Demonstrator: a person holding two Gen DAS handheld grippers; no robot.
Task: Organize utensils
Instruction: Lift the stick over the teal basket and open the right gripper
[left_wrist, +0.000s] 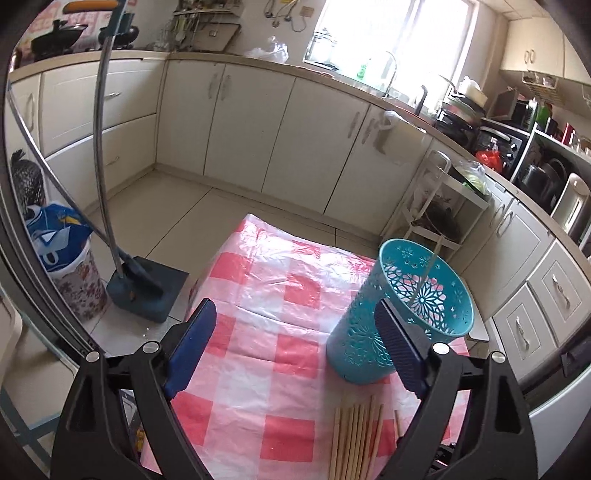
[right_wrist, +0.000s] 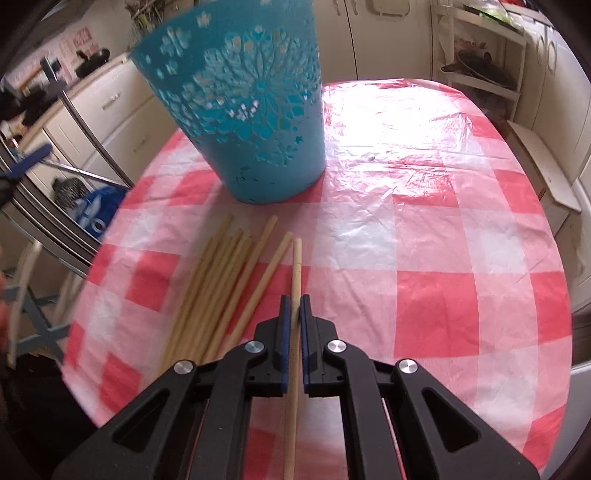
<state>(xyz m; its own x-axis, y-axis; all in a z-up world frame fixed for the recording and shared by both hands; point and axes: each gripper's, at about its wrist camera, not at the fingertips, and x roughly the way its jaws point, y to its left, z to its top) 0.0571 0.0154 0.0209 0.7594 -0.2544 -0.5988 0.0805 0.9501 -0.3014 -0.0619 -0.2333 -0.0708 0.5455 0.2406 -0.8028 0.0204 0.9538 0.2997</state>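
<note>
Clearly the right gripper has its blue pads pinched tight on a single wooden chopstick, which runs between them and points toward the teal cut-out utensil holder. Just left of it, a loose bundle of chopsticks lies on the red-and-white checked tablecloth. Meanwhile the left gripper stands spread wide with nothing between its pads, its right pad close beside the holder, where one thin stick already stands.
</note>
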